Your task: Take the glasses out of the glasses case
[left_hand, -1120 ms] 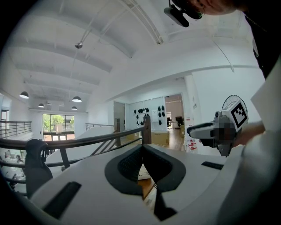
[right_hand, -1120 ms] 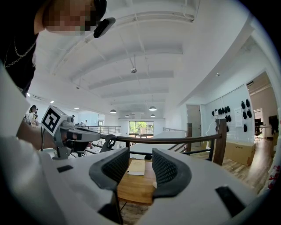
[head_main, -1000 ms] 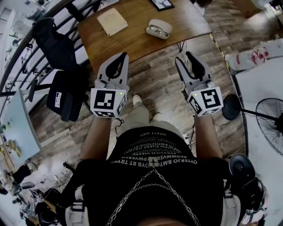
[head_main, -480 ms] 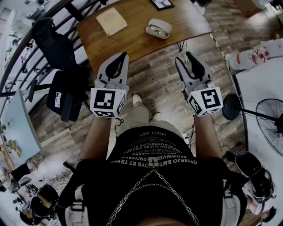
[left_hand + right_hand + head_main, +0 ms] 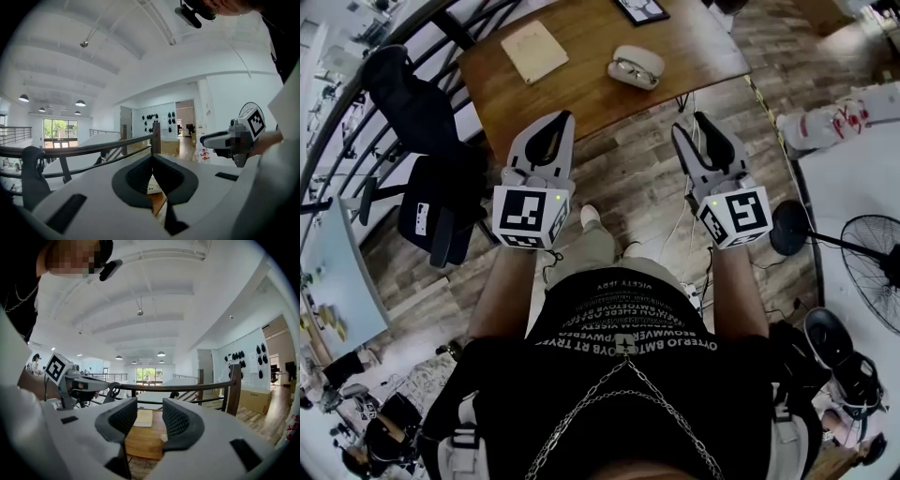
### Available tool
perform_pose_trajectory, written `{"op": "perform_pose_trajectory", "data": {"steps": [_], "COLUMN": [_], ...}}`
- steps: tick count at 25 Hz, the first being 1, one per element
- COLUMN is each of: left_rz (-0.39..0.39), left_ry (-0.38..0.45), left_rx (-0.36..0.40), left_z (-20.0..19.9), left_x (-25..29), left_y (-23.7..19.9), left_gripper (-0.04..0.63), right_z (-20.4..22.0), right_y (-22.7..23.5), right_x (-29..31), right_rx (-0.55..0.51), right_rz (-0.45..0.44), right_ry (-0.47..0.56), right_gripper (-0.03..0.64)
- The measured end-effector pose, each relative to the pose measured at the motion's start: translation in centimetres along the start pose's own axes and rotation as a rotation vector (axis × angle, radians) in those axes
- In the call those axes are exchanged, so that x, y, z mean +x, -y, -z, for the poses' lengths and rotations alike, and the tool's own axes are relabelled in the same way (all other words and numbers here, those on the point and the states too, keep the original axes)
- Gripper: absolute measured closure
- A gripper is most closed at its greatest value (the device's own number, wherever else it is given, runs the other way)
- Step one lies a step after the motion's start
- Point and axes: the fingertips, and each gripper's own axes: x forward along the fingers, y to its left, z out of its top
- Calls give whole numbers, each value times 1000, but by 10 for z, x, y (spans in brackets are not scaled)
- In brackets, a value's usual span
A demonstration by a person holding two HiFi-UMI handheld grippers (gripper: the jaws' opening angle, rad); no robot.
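Observation:
The white glasses case lies open on the wooden table, and the glasses rest inside it. Both grippers hover over the floor short of the table's near edge, well apart from the case. My left gripper is shut with its pads meeting at the tips and nothing between them. My right gripper is open and empty. Through its gap I see the table and a small white corner of the case.
A beige notebook and a dark framed picture also lie on the table. A black office chair stands at the left by a railing. A floor fan is at the right.
Both grippers hold the same pose. The view has drifted slightly, and the things at the lower right edge have shifted.

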Motion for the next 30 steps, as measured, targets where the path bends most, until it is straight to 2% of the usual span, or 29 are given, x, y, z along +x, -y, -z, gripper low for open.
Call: {"op": "perform_pose_trajectory", "data": {"steps": [10,20,30], "left_rz": [32,100,173], "left_ry": [3,27,35], "left_rx": [5,18,23], "left_z": [-7,-19,-19], "left_x": [26,49,59], "left_y": [-33,-63,-60], "left_gripper": [571,571,571], "right_z": [-11,-23,-25], "right_y": [6,9,10], "right_x": [39,64,53], "right_rx": [-1,-2,8], "right_rz": [25,94,170], "right_ry": [4,9,12], "right_gripper": [459,459,459]}}
